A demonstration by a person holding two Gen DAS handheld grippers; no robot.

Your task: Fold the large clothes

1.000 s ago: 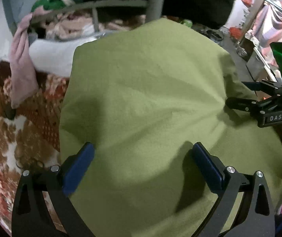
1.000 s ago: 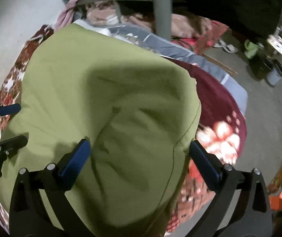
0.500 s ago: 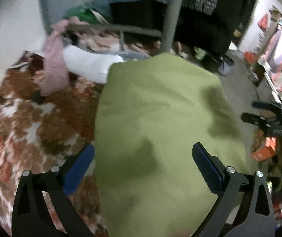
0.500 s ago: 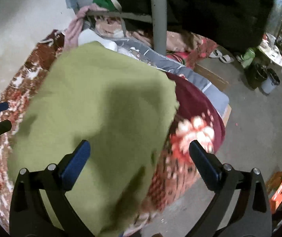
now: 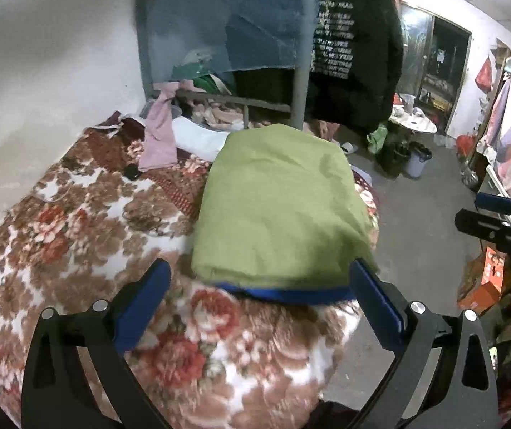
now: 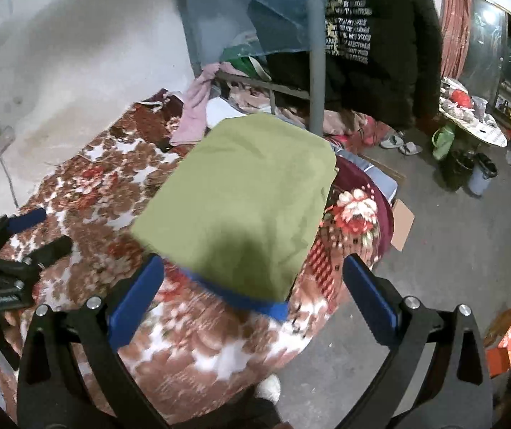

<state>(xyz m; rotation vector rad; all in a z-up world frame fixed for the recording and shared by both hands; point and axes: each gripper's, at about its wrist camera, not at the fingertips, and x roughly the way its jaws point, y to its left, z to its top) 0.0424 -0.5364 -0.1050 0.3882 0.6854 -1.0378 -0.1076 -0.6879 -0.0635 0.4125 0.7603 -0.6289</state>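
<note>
A folded olive-green garment (image 5: 276, 207) with a blue band along its near edge lies flat on the floral bed blanket (image 5: 87, 228); it also shows in the right wrist view (image 6: 244, 207). My left gripper (image 5: 259, 304) is open and empty, raised above the bed in front of the garment's near edge. My right gripper (image 6: 251, 296) is open and empty, also held back from the garment. The right gripper shows at the right edge of the left wrist view (image 5: 498, 221); the left gripper shows at the left edge of the right wrist view (image 6: 19, 239).
A grey metal bed post (image 5: 303, 71) stands behind the garment, with a black printed jacket (image 5: 359, 46) hanging beside it. A pink cloth (image 5: 160, 132) and a white pillow lie at the head. Buckets (image 5: 416, 161) and an orange box (image 5: 491, 275) stand on the concrete floor at right.
Both grippers have lifted up and back from the green garment. It now lies alone on the bed, seen whole with its blue edge showing. Both stayed open.
</note>
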